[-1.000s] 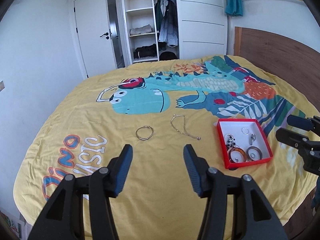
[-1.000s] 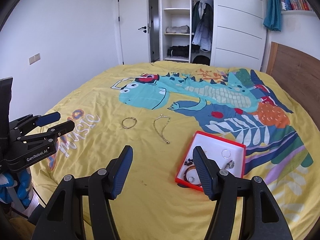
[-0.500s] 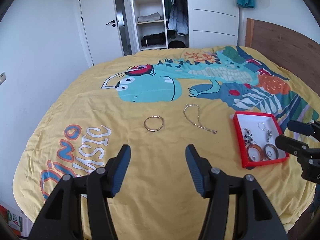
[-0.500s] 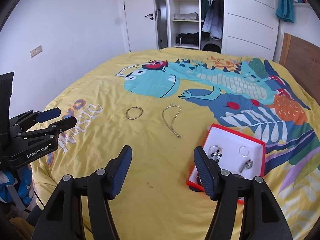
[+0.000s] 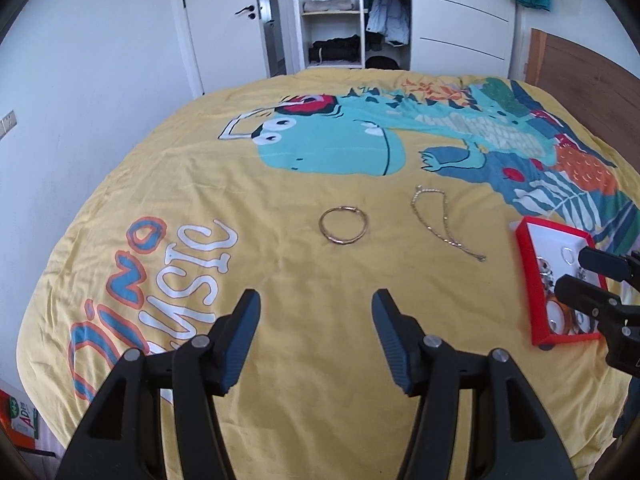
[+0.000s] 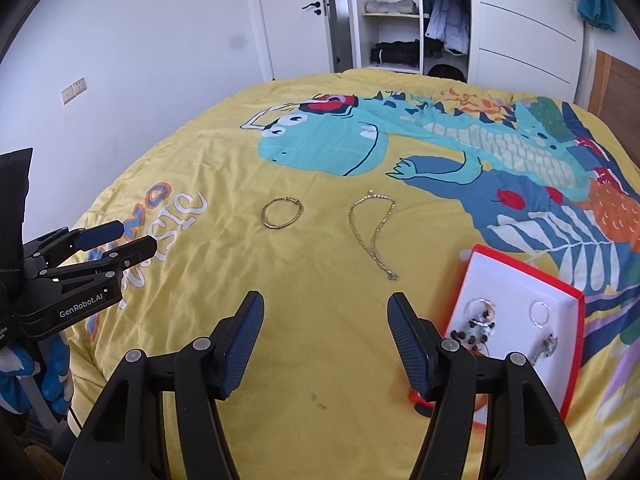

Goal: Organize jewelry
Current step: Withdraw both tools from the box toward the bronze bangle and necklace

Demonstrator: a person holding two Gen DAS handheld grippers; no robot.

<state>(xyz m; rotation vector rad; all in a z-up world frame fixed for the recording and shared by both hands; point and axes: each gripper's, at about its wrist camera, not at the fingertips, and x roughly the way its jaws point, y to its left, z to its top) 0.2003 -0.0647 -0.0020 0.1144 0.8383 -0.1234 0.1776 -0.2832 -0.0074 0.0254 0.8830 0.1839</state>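
A gold bangle (image 5: 342, 242) (image 6: 276, 227) and a gold chain necklace (image 5: 444, 236) (image 6: 376, 254) lie side by side on the yellow dinosaur bedcover (image 5: 280, 280). To their right sits a red-rimmed white box (image 5: 525, 276) (image 6: 528, 270) holding rings, earrings and orange hoops. My left gripper (image 5: 316, 298) (image 6: 138, 236) hovers open and empty, short of the bangle. My right gripper (image 6: 326, 299) (image 5: 574, 268) is open and empty too, just short of the necklace's near end and beside the box's left edge.
The bed's near edge (image 6: 80, 360) drops off at lower left, where a blue-gloved hand (image 6: 52, 372) holds the left gripper. A wooden headboard (image 5: 580, 72) stands at the right. An open wardrobe (image 5: 340, 16) and a white door (image 5: 224, 20) stand beyond the bed.
Both grippers have moved forward and down toward the bedcover, so the bangle, the necklace and the box look larger and nearer. The left jaws have spread slightly wider.
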